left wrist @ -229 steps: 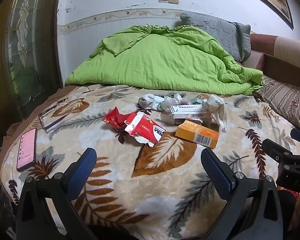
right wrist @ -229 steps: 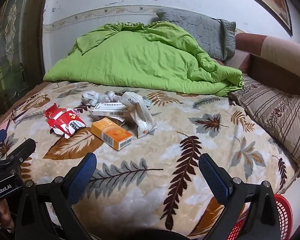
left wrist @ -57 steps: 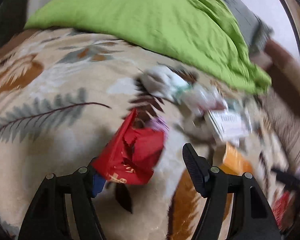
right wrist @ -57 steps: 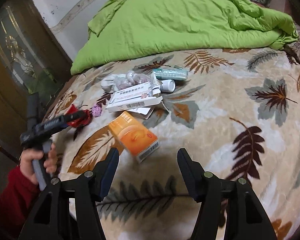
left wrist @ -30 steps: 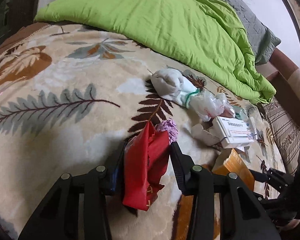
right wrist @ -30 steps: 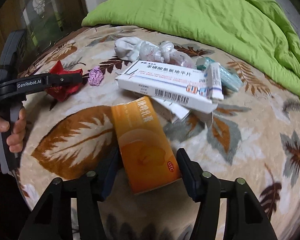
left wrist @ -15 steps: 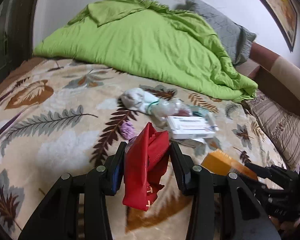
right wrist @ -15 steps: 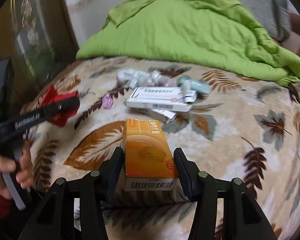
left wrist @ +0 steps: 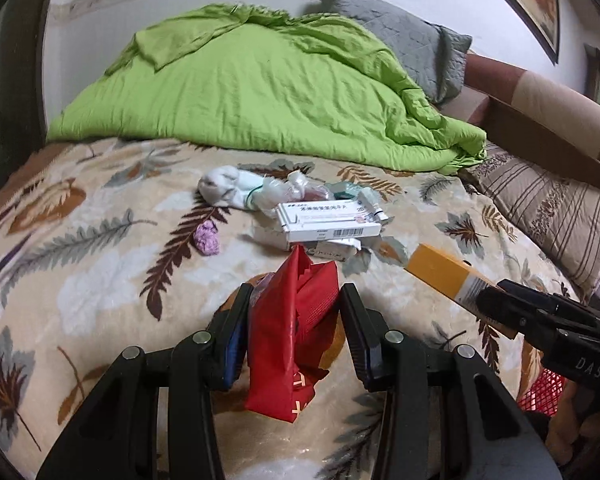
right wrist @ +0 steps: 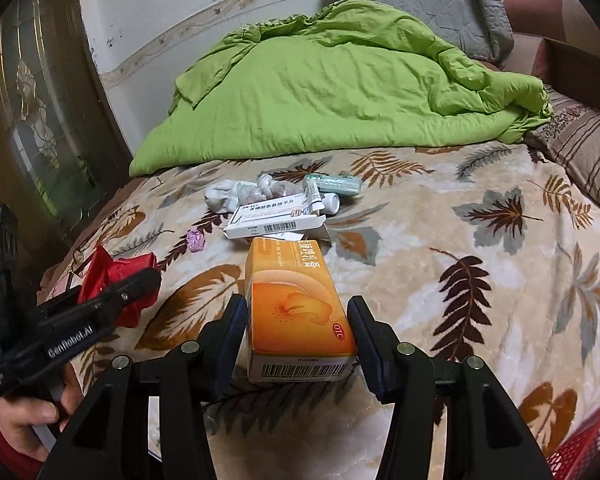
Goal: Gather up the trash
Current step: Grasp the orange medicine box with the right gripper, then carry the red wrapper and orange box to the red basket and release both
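1. Trash in your grip: the left gripper is clamped on a crumpled red wrapper, which hangs between its fingers above the leaf-patterned blanket.
2. Your right gripper is clamped on an orange medicine box, barcode end toward the camera, lifted clear of the blanket.
3. Remaining trash lies mid-bed: a white medicine box on top of flattened packaging, a small white tube touching its far end, a crumpled white tissue and clear plastic wrap just behind.
4. A purple paper wad sits alone, near the white box's left.
5. A green quilt is heaped at the far side.
6. A red mesh basket shows at your lower right, off the bed edge.
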Tool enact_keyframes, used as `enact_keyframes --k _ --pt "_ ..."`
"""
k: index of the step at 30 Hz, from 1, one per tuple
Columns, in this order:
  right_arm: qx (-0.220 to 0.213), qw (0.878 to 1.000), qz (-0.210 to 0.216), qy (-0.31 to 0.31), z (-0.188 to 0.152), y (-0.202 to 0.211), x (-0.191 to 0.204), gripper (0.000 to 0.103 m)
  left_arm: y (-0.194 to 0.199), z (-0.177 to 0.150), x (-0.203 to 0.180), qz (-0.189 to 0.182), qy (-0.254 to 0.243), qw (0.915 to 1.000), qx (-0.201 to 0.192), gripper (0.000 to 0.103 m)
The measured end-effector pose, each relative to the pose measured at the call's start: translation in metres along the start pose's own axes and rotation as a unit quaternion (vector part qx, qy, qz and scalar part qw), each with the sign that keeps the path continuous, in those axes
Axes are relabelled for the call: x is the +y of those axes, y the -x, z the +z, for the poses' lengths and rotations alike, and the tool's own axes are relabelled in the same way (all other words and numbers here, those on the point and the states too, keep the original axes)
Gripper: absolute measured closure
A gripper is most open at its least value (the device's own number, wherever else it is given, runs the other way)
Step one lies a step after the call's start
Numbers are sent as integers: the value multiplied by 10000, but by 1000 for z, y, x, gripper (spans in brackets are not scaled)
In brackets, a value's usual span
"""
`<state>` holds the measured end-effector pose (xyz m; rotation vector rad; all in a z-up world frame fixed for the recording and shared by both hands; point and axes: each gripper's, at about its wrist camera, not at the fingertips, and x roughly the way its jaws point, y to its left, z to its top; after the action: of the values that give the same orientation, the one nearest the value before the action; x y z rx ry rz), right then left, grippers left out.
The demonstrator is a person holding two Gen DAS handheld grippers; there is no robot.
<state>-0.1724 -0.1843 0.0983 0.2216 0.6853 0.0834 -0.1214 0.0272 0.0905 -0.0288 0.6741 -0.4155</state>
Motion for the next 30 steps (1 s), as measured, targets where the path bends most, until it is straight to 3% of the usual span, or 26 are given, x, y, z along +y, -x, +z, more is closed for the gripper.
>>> enact_keyframes --k 6,13,30 --pt "81 9995 96 -304 0 -3 -12 47 0 0 -4 224 -174 9996 -94 61" --pt "99 9996 98 -243 -1 -4 -9 47 0 -1 -13 368 -407 9983 -179 61" --pt "90 9984 283 -477 -6 11 -16 47 0 -3 -21 178 -493 9985 -153 61"
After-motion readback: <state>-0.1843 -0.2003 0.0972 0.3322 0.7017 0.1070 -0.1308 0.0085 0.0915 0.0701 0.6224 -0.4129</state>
